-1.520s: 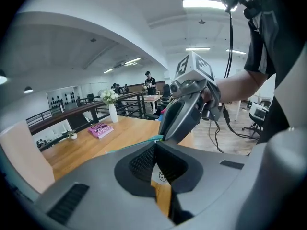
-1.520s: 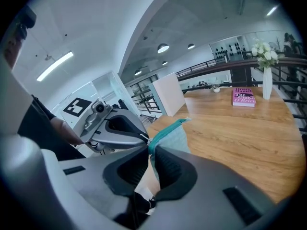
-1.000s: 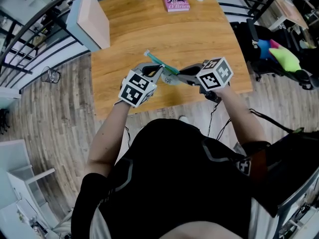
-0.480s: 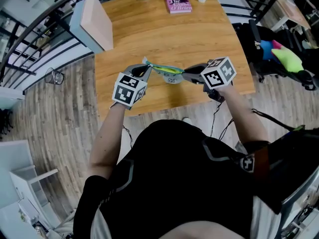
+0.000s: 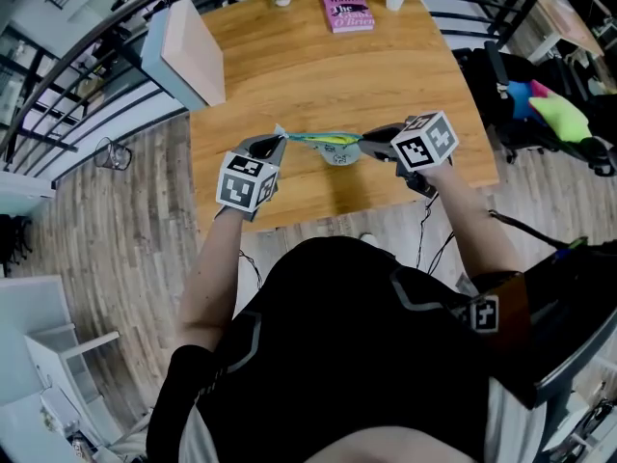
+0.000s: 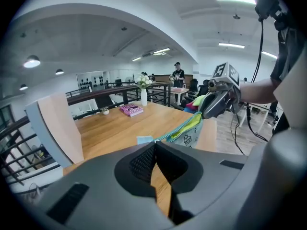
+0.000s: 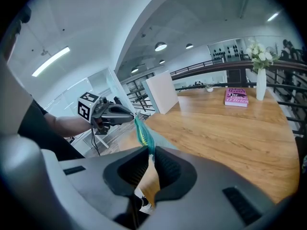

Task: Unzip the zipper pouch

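The left claw (image 6: 154,145) is pinched shut on one end of the pouch (image 5: 328,144). The right claw (image 7: 147,151) is clamped narrow on the other end. The pouch hangs stretched between them, teal zipper uppermost, over the near part of the counter (image 5: 337,75). A pink book (image 5: 348,11) lies at the far edge.

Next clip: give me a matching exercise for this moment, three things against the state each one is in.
1. zipper pouch
2. pink book
3. vase

a. lies flat on the table
b. stands upright with flowers in it
c. stretched between the left claw and the right claw

Pairs: 1-c; 2-a; 3-b
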A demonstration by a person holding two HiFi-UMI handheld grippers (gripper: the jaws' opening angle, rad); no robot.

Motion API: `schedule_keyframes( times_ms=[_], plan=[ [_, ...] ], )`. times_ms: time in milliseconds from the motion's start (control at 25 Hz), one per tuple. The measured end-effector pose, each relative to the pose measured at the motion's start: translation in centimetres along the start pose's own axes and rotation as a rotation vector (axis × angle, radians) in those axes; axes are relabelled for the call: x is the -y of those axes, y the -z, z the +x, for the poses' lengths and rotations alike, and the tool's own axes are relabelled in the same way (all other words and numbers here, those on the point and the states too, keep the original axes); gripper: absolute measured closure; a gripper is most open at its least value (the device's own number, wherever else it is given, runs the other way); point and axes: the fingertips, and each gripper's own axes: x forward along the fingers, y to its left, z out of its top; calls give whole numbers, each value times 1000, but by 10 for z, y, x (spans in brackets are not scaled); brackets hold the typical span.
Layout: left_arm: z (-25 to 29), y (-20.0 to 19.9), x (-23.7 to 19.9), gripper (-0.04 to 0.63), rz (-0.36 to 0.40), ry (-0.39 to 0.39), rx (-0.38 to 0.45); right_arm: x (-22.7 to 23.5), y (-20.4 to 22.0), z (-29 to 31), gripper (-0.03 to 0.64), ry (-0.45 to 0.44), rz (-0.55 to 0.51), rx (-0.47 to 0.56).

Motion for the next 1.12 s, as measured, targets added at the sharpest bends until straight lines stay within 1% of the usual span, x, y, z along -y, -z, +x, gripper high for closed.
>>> schedule_keyframes(
  times_ms=[200, 440, 560, 720, 880, 1000, 1120],
  plan=[
    [-1, 8, -2, 566, -43, 1, 7, 3, -4, 5, 568, 3, 6, 17],
    [4, 2, -6, 566, -40, -25, 2, 13, -10, 6, 567, 16, 14, 20],
    [9, -3, -13, 566, -54, -38, 10, 21, -16, 11, 567, 33, 12, 30],
    [13, -3, -27, 566, -112, -98, 23, 30, -22, 26, 566, 52, -16, 33],
    [23, 3, -40, 566, -95, -144, 1, 47, -29, 45, 566, 63, -46, 19],
    [33, 7, -56, 566, -124, -168, -15, 57, -35, 62, 566, 53, -67, 0],
    [34, 11, -70, 566, -138, -202, -16, 65, -44, 80, 566, 57, -72, 7]
  ],
)
